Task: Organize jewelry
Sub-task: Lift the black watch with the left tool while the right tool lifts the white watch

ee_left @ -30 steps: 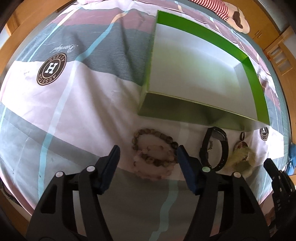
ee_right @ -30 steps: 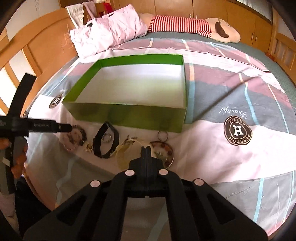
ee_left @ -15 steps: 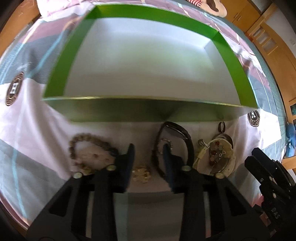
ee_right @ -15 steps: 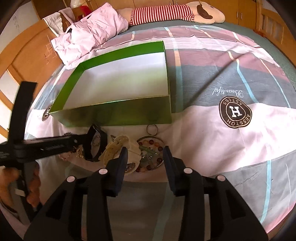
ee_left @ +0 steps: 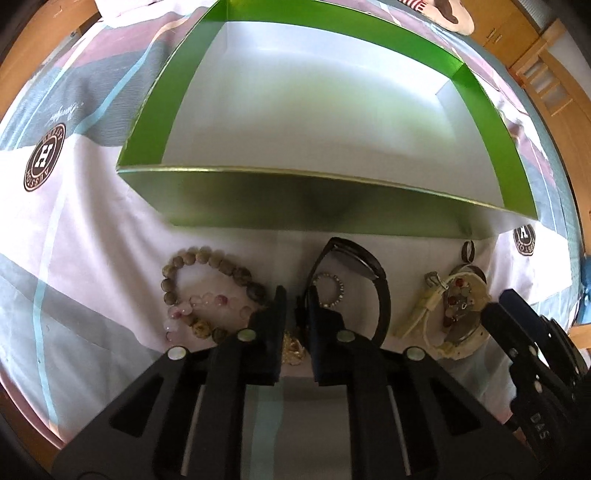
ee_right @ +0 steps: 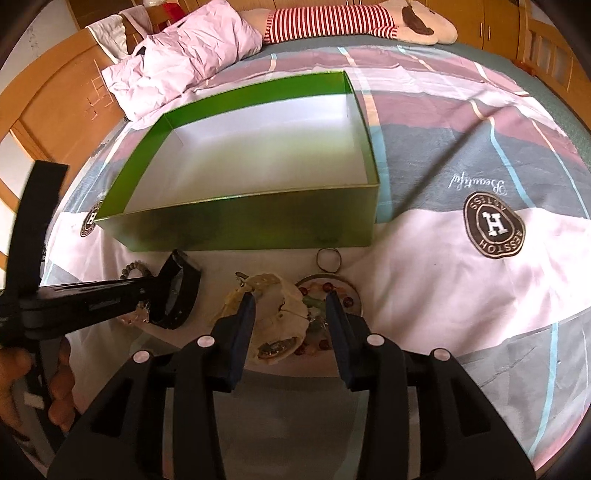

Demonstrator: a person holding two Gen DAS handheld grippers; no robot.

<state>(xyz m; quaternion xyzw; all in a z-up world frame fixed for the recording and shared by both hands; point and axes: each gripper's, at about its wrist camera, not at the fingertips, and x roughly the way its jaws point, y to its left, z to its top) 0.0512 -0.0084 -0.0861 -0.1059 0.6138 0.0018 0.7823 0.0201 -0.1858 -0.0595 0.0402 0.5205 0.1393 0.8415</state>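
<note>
An empty green box [ee_left: 325, 206] [ee_right: 258, 229] stands on the bed. In front of it lie a brown bead bracelet [ee_left: 207, 266], a pink bead bracelet [ee_left: 207, 306], a small gold piece [ee_left: 293, 347], a black watch [ee_left: 369, 280] [ee_right: 177, 295], a small bead ring [ee_left: 328, 290], a cream strap [ee_right: 273, 306] and a round beaded pendant [ee_left: 461, 314] [ee_right: 332, 295]. My left gripper [ee_left: 295, 302] [ee_right: 147, 302] is nearly shut around the gold piece, beside the watch. My right gripper [ee_right: 291, 306] [ee_left: 517, 314] is open over the cream strap and pendant.
The bedsheet [ee_right: 480, 258] is pink, grey and white with round logo prints. A pillow [ee_right: 192, 55] and a striped plush toy [ee_right: 351, 22] lie at the head of the bed. A wooden bed frame [ee_right: 48, 110] runs along the left.
My left gripper moved right from the bead bracelets to the gold piece and closed down. My right gripper opened and lowered over the strap and pendant.
</note>
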